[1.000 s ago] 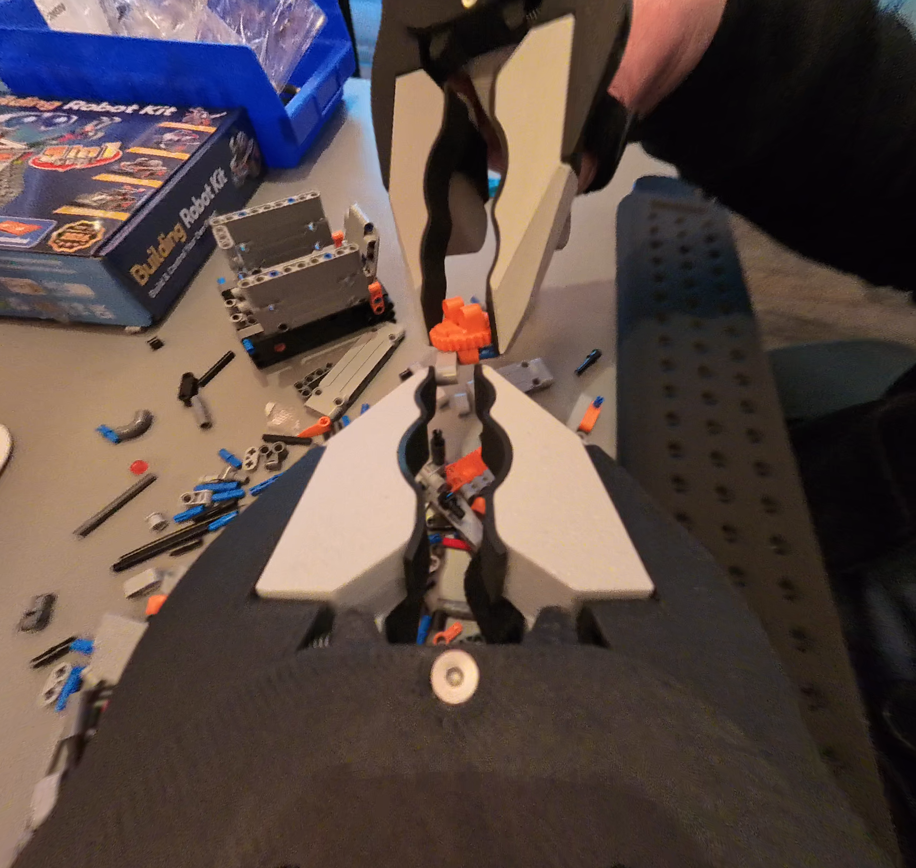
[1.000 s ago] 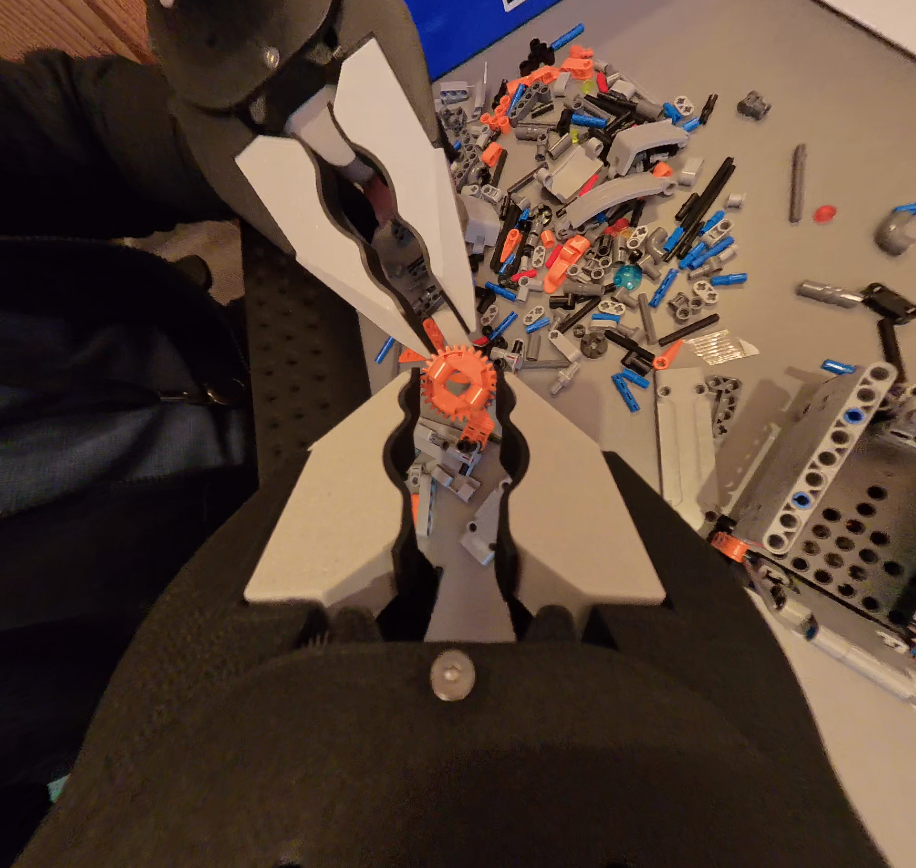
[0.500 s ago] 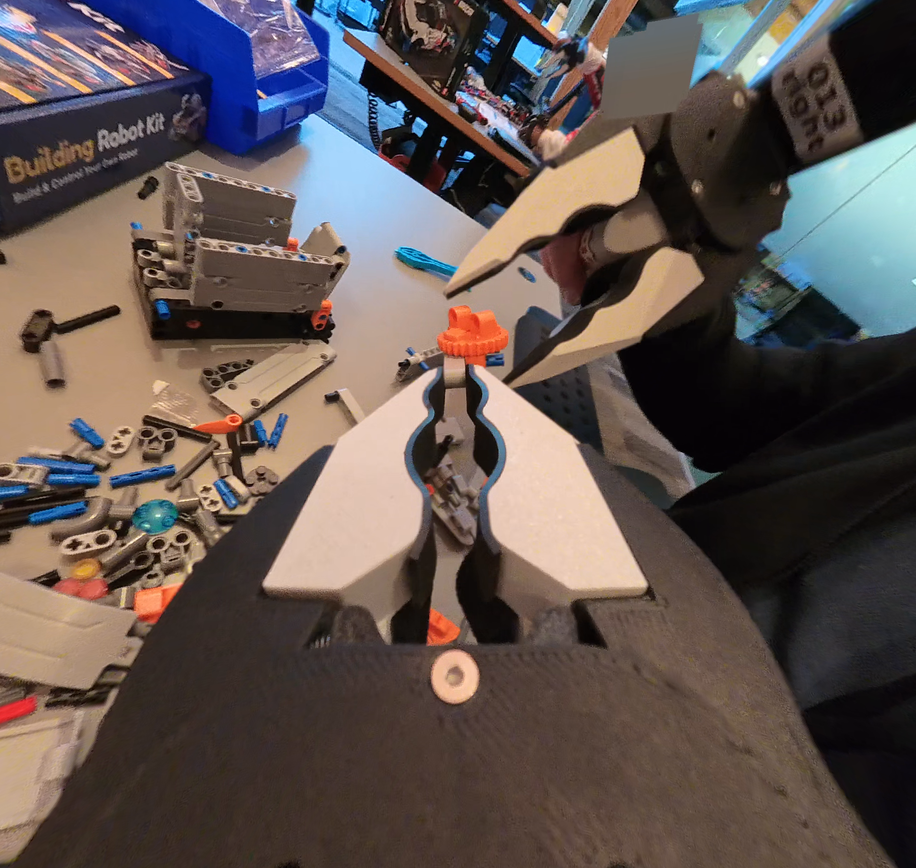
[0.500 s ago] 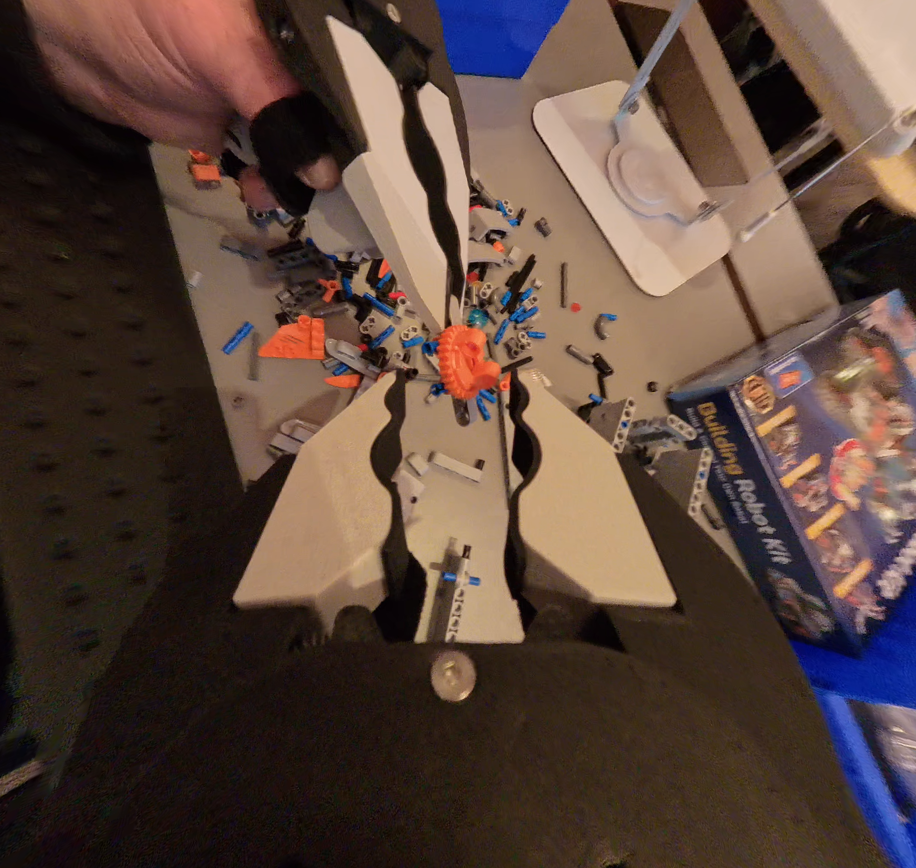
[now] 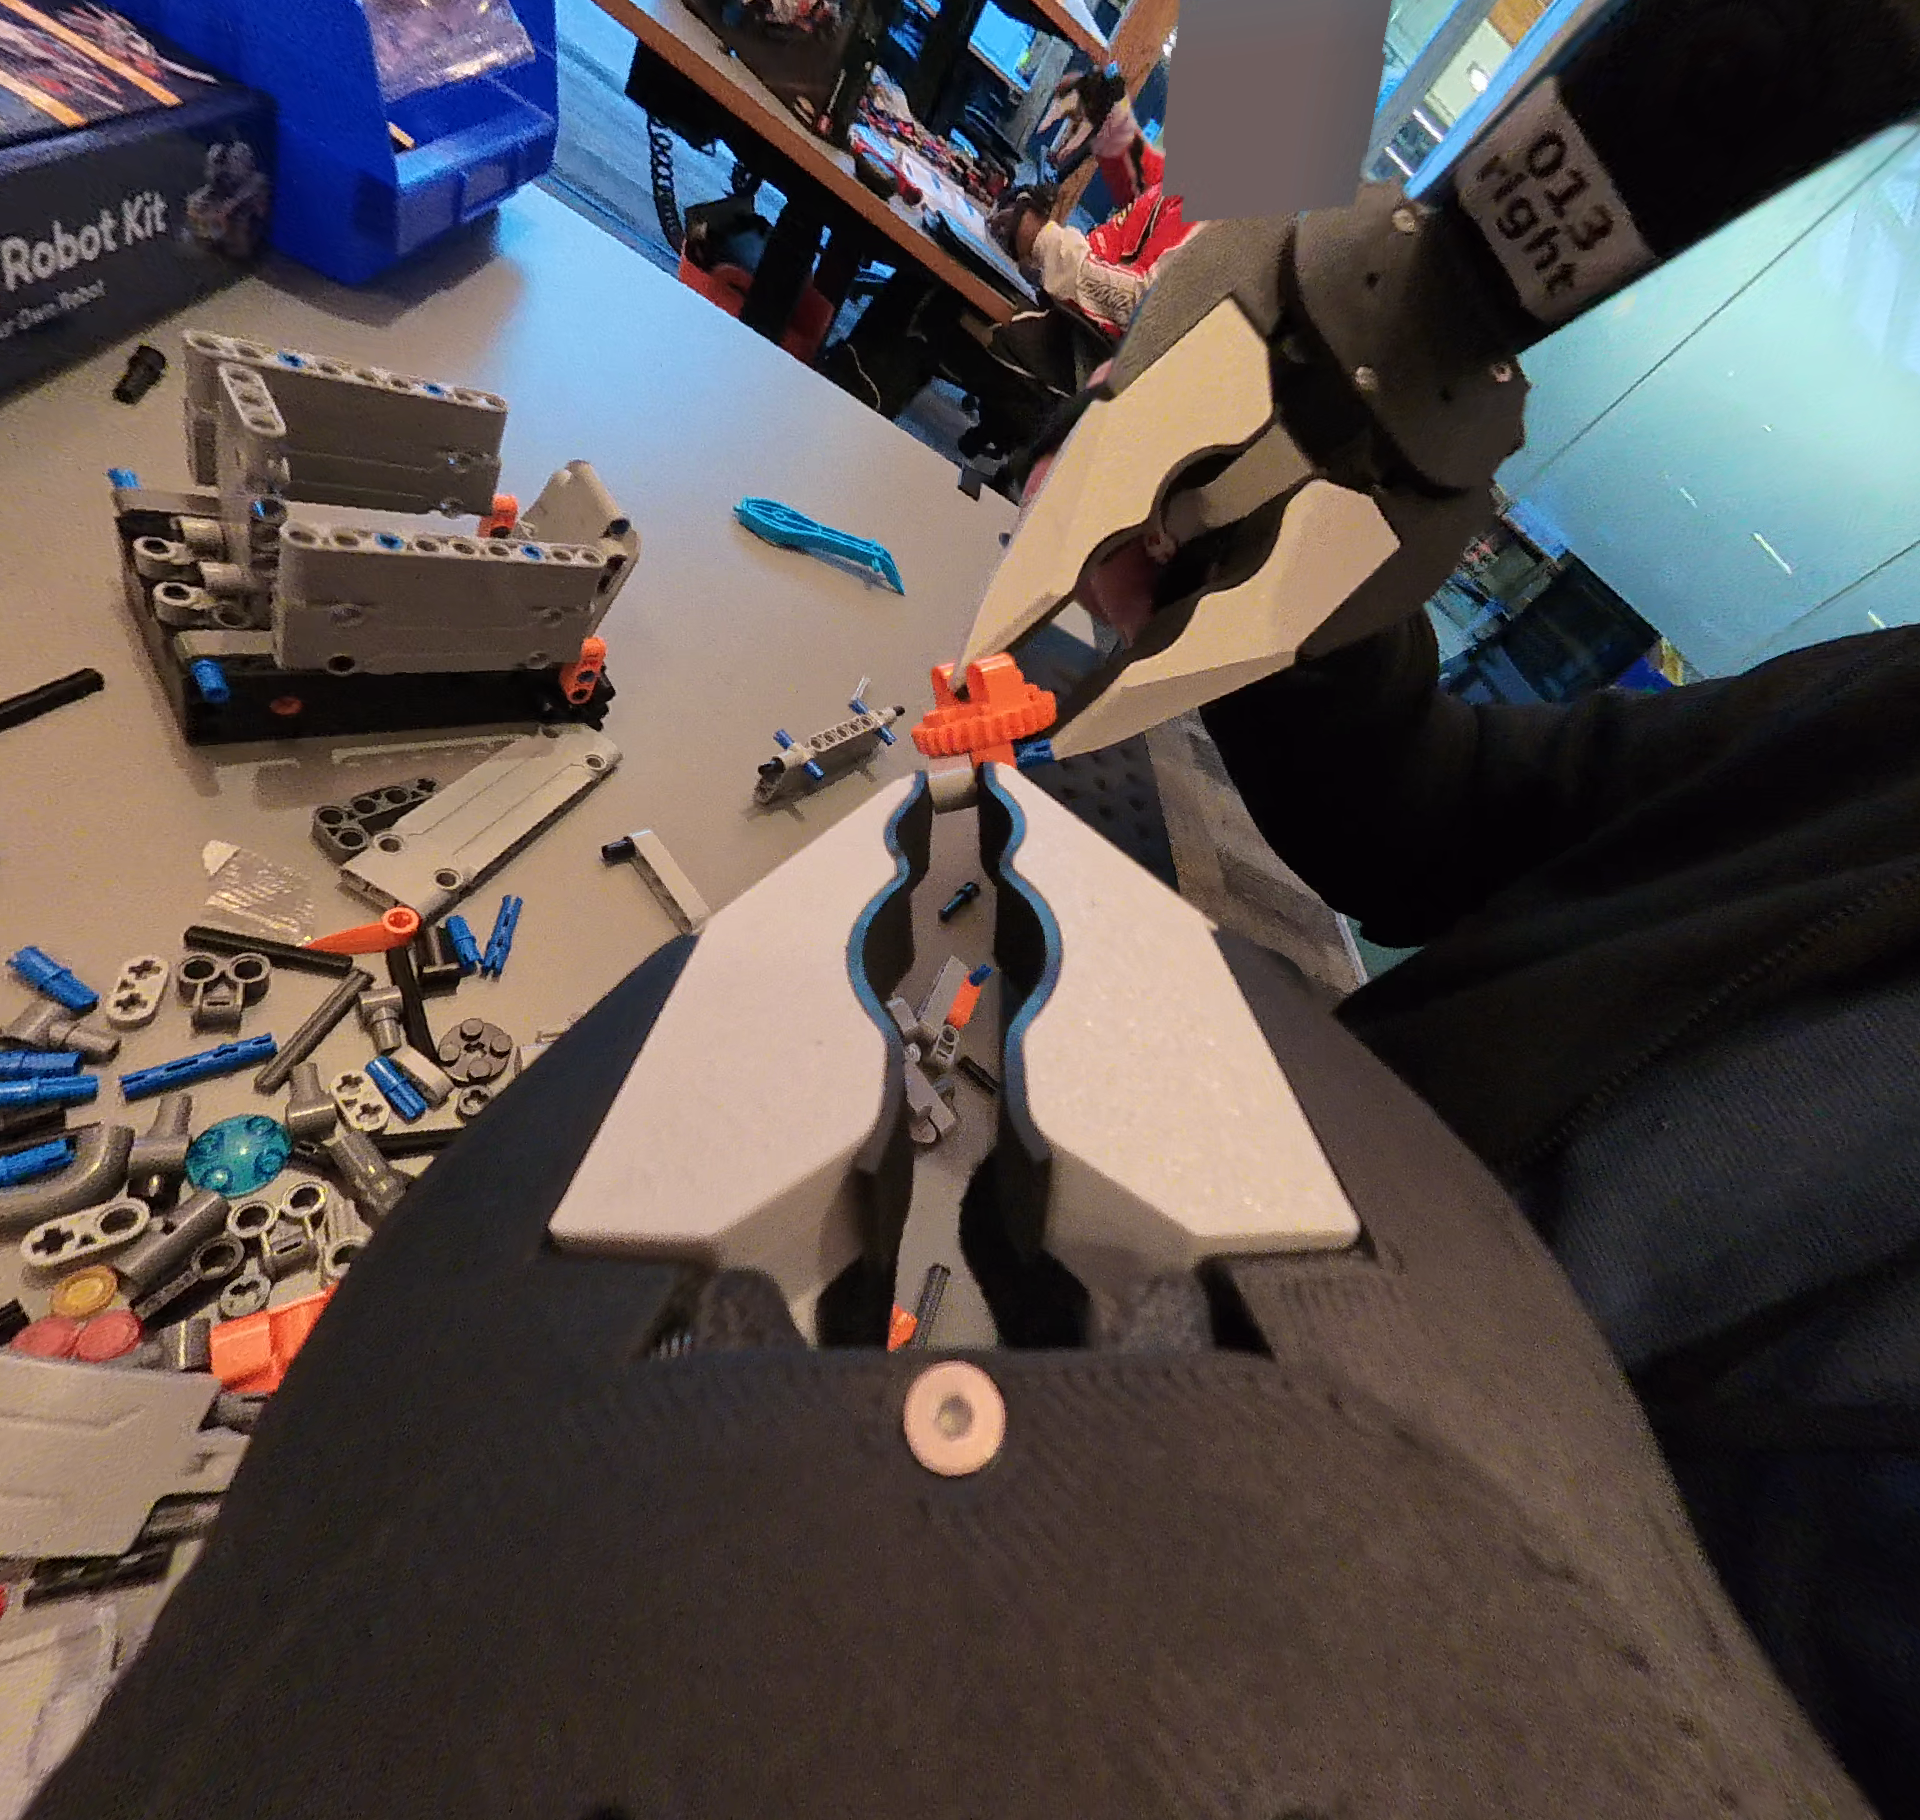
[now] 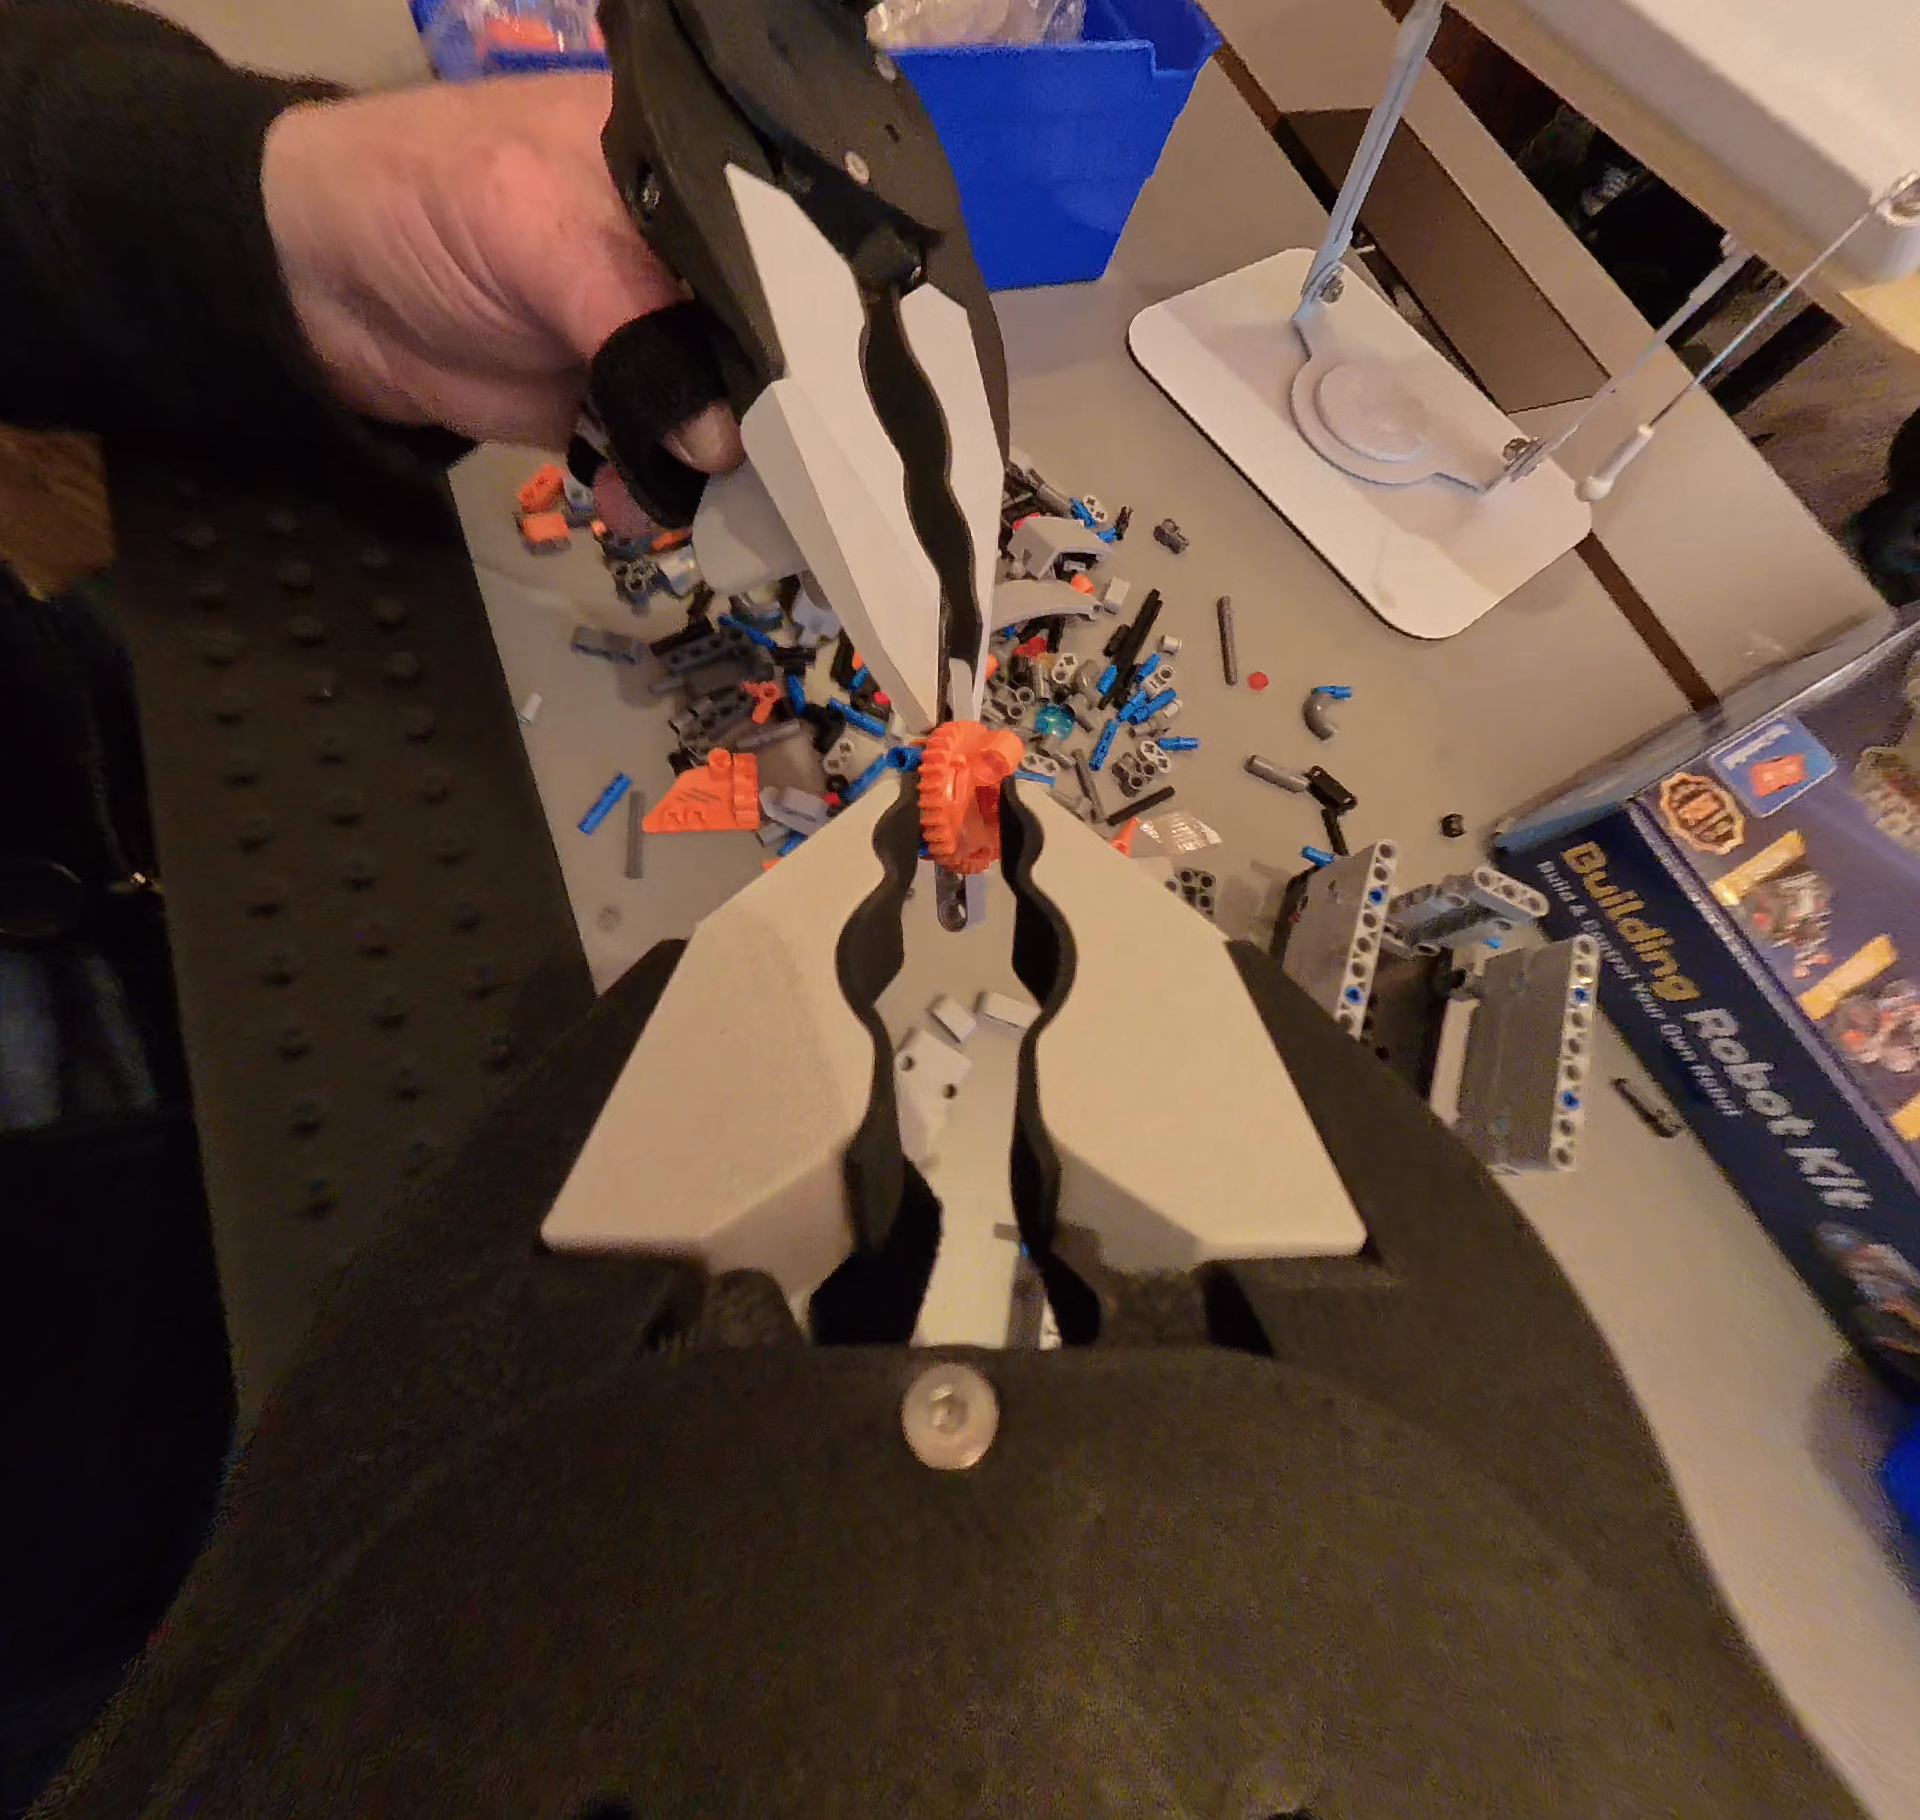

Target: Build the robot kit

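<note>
My left gripper [image 5: 951,783] is shut on a small grey piece [image 5: 952,791] that carries an orange gear [image 5: 982,716] at its top. It holds this above the table. My right gripper [image 6: 958,794] comes in from the opposite side, and its two fingertips press on the gear [image 6: 961,804] from both sides. In the left wrist view the right gripper [image 5: 1003,708] reaches in from the upper right. In the right wrist view the left gripper [image 6: 956,705] comes down from above, held by a hand [image 6: 447,264]. A dark grey holed piece [image 6: 951,903] hangs below the gear.
A partly built grey and black model [image 5: 353,565] stands on the grey table [image 5: 675,399]. A pile of loose parts [image 6: 935,669] lies under the grippers. A kit box [image 6: 1766,991], a blue bin [image 6: 1039,139], a white lamp base [image 6: 1351,440] and a dark perforated board [image 6: 312,731] surround them. My left and right fingertips are right by each other.
Both grippers have lifted and tilted away from the table, keeping the gear between them. My right gripper's jaws, wider half a second ago, have closed onto the orange gear.
</note>
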A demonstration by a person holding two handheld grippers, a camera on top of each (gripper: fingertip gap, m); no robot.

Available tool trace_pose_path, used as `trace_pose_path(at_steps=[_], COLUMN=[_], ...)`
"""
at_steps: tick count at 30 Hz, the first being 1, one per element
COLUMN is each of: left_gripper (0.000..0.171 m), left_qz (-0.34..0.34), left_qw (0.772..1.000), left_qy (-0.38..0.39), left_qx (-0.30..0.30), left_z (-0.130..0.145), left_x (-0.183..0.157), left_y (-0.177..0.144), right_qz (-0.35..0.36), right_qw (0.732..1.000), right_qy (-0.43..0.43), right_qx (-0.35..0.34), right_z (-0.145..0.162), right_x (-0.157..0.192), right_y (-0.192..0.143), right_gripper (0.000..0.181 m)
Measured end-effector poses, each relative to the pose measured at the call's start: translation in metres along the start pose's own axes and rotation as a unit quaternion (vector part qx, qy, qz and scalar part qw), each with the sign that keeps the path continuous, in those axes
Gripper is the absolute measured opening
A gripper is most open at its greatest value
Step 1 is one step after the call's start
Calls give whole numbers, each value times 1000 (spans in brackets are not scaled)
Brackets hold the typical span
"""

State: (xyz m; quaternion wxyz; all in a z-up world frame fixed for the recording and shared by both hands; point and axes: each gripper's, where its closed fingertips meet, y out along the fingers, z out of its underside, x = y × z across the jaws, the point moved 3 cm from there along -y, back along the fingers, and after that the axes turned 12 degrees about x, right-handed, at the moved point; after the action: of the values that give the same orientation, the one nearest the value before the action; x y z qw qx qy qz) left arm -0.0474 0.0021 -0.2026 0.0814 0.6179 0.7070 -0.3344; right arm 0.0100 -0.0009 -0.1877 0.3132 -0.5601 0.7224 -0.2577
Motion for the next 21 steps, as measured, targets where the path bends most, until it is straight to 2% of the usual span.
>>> trace_pose_path(at_steps=[5,11,14,21], left_gripper=[10,13,15,7], left_qz=[-8,-4,-2,-58], left_qw=[999,998,998,991], left_qy=[34,54,65,121], left_qx=[-4,11,11,10], left_z=[-5,1,3,4], left_x=[-7,-10,-12,-17], left_y=[0,3,3,3], right_qz=[-62,-124,-150,-200], right_qw=[993,982,979,975], right_qy=[83,129,127,91], right_qx=[-52,-52,-48,-30], right_z=[2,9,11,8], right_x=[-3,-5,-6,-3], right_y=[-7,-8,-9,-9], right_gripper=[7,6,6,6])
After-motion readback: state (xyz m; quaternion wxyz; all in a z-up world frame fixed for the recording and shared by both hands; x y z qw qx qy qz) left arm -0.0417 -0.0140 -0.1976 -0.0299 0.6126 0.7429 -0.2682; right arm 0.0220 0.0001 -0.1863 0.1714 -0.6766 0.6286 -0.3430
